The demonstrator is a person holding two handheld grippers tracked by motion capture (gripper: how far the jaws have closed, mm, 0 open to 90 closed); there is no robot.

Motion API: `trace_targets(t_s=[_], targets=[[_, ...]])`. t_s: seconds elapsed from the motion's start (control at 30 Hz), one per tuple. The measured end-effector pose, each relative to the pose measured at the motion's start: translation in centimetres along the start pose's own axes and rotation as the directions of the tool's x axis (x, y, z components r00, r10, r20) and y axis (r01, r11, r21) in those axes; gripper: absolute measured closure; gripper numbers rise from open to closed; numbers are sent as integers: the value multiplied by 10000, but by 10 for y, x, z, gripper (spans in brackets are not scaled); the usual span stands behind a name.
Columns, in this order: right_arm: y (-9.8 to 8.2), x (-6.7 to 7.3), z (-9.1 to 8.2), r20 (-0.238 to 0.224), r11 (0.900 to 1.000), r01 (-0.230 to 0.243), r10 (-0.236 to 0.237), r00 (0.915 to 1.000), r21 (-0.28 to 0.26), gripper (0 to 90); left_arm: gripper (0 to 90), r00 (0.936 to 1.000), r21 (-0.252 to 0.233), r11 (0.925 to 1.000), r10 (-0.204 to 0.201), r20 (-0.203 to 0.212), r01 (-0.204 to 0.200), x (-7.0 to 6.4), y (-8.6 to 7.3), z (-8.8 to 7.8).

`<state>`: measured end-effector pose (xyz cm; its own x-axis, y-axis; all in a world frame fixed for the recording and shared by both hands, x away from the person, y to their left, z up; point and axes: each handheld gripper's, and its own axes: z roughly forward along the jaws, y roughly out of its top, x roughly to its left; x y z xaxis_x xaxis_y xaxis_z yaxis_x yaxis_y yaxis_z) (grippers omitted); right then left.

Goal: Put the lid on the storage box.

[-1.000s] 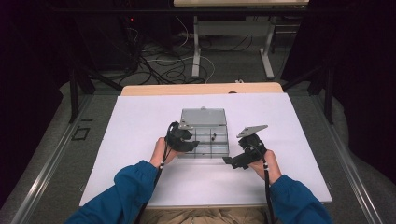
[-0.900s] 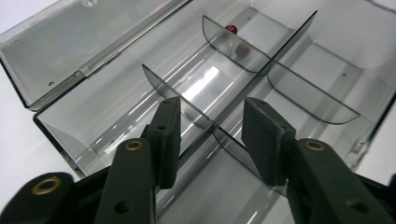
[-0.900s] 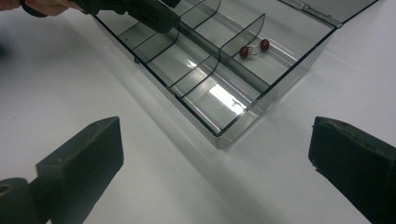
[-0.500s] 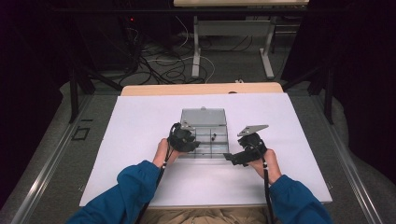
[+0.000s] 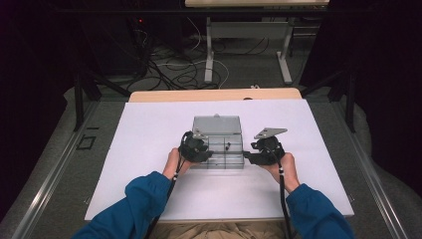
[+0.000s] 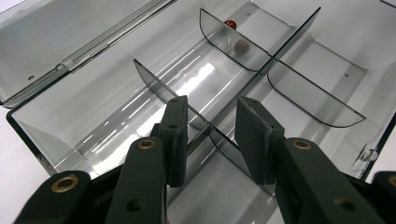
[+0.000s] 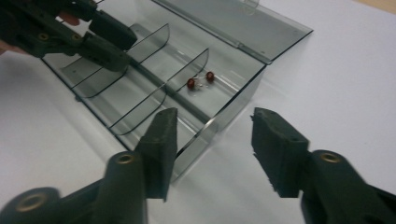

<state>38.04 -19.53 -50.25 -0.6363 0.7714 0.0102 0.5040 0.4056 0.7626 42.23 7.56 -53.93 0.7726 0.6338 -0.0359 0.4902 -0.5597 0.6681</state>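
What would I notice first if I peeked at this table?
A clear box with its lid open sits mid-table on a white sheet, split into compartments by dividers. Two tiny red beads lie in one compartment. The left gripper straddles a divider; the right gripper, jaws just closing, sits at the box's corner.

In my way: thin walls (image 6: 299,91) cross inside the clear box (image 5: 217,144).
At 12 o'clock: the open lid (image 5: 217,124) blocks.
At 3 and 9 o'clock: bare white table (image 5: 139,134), room to pass.
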Motion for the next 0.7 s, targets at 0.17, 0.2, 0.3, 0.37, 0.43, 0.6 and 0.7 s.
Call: trace_targets(t_s=[0.17,0.2,0.3,0.37,0.43,0.6,0.7], targets=[[3,-5,1,258,9999,-56,59,9996,-88,805,654,10000,-41,10000,22,0,-22,0,0,0],[4,-6,2,363,9999,-116,120,9993,-119,850,653,10000,15,10000,28,10,-28,0,0,0],[9,-11,7,492,9992,-377,383,9981,-147,900,654,10000,4,10000,24,22,-24,0,0,0],[11,-13,11,557,9982,-597,601,9966,-99,900,654,10000,11,10000,34,25,-34,0,0,0],[13,-17,16,626,9967,-807,808,9948,-39,900,654,10000,-2,10000,23,13,-23,0,0,0],[18,-26,27,755,9913,-1304,1288,9888,161,900,654,10000,50,10000,42,24,-42,0,0,0],[21,-30,35,950,9882,-1507,1474,9845,280,900,654,10000,12,10000,26,15,-26,0,0,0]])
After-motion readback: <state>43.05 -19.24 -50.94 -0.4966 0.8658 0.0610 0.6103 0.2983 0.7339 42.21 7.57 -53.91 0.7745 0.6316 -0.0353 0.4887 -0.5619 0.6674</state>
